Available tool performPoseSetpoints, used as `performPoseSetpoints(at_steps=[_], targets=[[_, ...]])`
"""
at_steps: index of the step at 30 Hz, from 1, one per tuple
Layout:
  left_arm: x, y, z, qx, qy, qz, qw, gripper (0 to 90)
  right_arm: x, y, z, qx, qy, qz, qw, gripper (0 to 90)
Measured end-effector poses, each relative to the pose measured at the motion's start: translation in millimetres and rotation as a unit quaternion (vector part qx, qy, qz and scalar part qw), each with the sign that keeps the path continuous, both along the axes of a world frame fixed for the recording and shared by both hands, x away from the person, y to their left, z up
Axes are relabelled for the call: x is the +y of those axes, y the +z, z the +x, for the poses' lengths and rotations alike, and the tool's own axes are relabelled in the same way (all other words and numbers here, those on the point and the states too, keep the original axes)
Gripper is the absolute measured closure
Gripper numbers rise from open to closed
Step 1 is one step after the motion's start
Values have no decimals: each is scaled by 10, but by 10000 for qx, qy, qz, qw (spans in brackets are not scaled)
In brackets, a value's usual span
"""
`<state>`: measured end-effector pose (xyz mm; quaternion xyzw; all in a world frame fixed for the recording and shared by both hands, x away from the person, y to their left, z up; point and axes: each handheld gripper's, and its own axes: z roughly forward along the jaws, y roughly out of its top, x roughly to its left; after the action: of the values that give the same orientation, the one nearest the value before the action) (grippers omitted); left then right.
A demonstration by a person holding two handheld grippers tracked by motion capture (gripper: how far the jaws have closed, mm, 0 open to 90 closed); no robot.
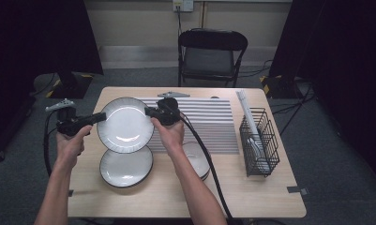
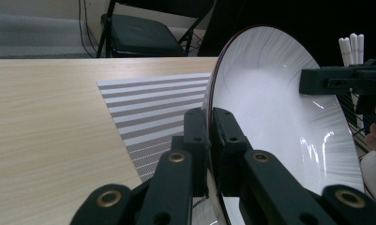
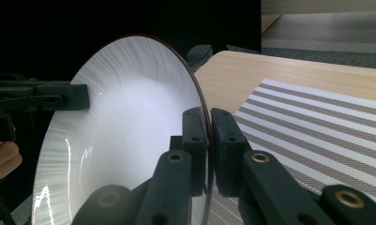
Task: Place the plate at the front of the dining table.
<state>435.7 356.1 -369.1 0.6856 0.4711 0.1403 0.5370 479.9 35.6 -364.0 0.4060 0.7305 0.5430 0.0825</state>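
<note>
Gripping opposite rims, the left gripper (image 1: 102, 116) and right gripper (image 1: 148, 111) are clamping a white plate (image 1: 125, 124), holding it tilted just above a second plate (image 1: 126, 168) on the table (image 1: 251, 197); beyond it, a striped mat (image 1: 209, 124) is lying

No words, labels, brands or numbers can be read anywhere in these views. The plate (image 1: 124, 124), the striped mat (image 1: 204, 124), the wire rack (image 1: 259, 143) and the bench (image 1: 176, 192) carry no print. The yellow and black stripes (image 1: 87, 76) on the stand feet on the floor are warning markings without lettering.
</note>
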Motion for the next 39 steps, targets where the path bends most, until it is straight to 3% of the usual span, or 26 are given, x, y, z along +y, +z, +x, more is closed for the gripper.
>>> performPoseSetpoints(at_steps=[21,39], targets=[[-417,164,185,-114,-252,112,9996,853,-389,151,44,-115,-163,-64,9998,855],[-721,128,302,-72,-435,144,9989,854,-705,128,60,-84,-347,-179,9992,853]])
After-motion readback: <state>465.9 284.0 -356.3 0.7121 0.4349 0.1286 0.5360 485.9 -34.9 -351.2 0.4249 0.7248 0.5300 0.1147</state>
